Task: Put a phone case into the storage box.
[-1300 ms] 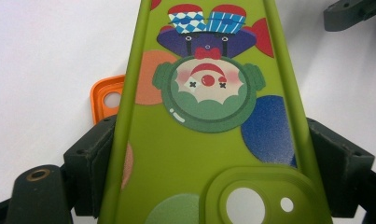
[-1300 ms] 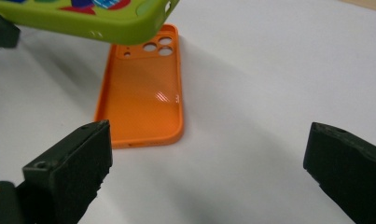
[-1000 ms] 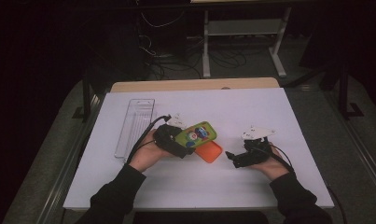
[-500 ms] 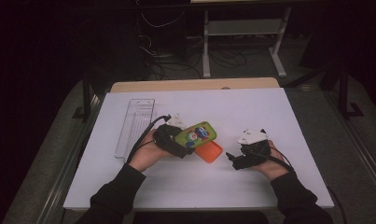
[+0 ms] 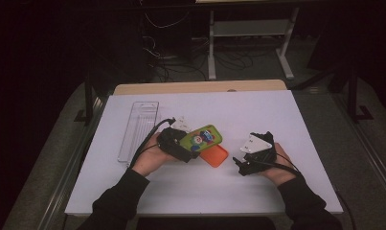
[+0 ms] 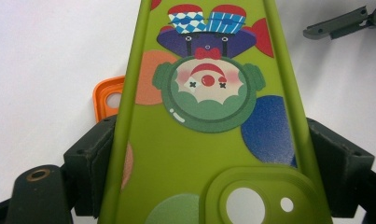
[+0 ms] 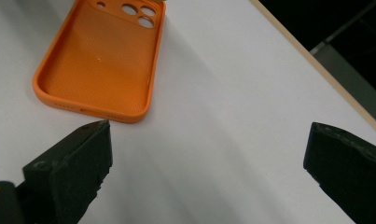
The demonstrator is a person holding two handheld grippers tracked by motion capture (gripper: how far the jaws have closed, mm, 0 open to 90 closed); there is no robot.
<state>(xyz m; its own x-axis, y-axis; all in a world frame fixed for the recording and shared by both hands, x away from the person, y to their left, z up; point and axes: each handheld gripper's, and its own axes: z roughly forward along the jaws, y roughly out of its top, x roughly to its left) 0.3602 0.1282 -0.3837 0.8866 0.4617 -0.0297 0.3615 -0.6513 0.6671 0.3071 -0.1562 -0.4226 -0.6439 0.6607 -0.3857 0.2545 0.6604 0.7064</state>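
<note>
The left gripper (image 5: 177, 143) was clamped on the green phone case (image 5: 200, 139), its two black jaws pressing the case's long edges near the camera-hole end. In the left gripper view that hold was plain: the green phone case (image 6: 209, 116) ran straight out from between the jaws, printed side up, with a clown figure and coloured dots on it, and the round camera opening sat low between the jaws. From the high view the print was too small to read, but that view showed the case lying tilted, its far end reaching past the jaws toward the table's middle.

The orange phone case (image 5: 214, 154) lay on the white table (image 5: 277, 115), partly under the green one, just beyond the left jaws. The left gripper view caught a corner of the orange phone case (image 6: 106, 95) peeping out beside one jaw.

The right gripper (image 5: 243, 165) had its jaws wide apart with nothing between them. In the right gripper view the orange phone case (image 7: 101, 60) lay hollow side up ahead of one jaw, close to its tip but not touching, its camera holes at the far end. The high view alone showed a clear plastic tray (image 5: 139, 129) well apart from both grippers.
</note>
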